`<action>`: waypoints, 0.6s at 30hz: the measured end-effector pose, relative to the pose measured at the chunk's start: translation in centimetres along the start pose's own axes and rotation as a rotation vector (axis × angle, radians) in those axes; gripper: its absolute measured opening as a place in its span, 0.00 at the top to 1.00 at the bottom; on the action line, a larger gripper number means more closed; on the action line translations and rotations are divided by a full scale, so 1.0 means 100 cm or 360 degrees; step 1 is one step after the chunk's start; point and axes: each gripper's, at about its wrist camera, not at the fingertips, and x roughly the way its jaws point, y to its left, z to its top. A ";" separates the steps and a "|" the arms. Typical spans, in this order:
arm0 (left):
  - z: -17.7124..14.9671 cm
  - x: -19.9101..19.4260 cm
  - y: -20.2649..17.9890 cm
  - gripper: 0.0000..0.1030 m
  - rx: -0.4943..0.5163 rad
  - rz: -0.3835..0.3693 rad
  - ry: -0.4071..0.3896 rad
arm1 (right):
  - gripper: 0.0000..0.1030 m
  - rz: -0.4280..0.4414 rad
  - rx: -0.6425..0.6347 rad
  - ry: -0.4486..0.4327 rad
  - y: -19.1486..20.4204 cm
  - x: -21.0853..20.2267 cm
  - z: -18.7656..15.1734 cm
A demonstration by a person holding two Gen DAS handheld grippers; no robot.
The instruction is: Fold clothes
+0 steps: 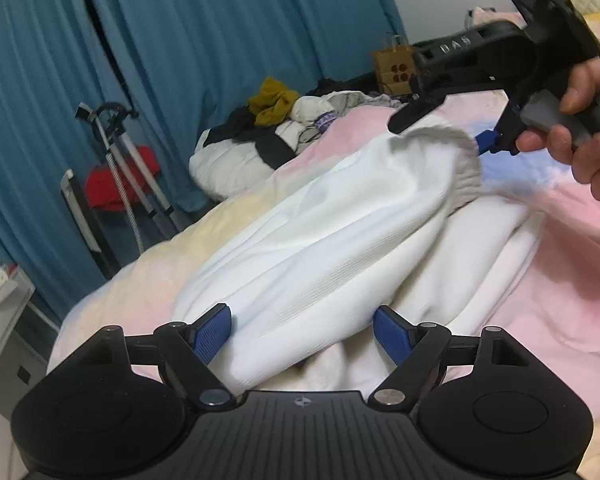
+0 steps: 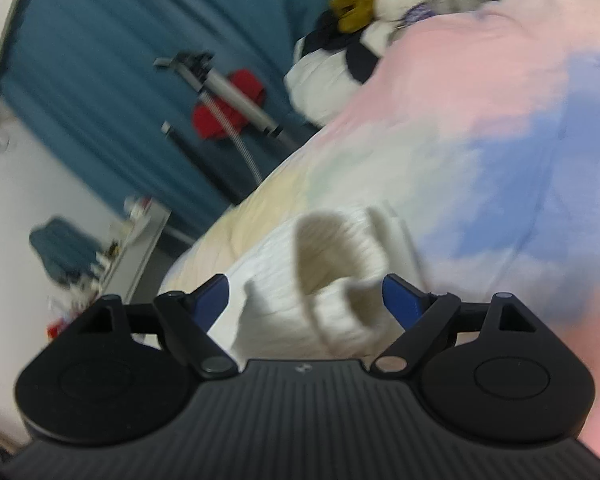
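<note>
Both black grippers, left and right, stand apart, clamping nothing. Between them lies a white knit garment on a pastel pink, yellow and blue quilt. Beyond: a heap of unfolded clothes, teal curtains.

Left gripper sits wide open at the bottom of the frame, a white sweater sleeve running up between its blue pads, not pinched. Upper right, a hand holds the right gripper over the grey ribbed cuff. The pastel bedspread lies beneath; a clothes pile waits before the teal curtain.
</note>
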 end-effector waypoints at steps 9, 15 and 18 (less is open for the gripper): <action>-0.021 -0.022 0.003 0.57 0.0021 -0.0104 -0.0020 | 0.57 -0.0076 -0.0122 -0.0021 0.009 0.022 -0.006; -0.026 -0.032 0.005 0.64 -0.0032 -0.0203 -0.0103 | 0.69 0.0077 -0.0333 -0.0308 0.046 -0.011 0.004; -0.026 -0.033 0.001 0.64 -0.0008 -0.0243 -0.0136 | 0.69 0.0033 -0.0502 -0.0410 0.059 -0.025 0.006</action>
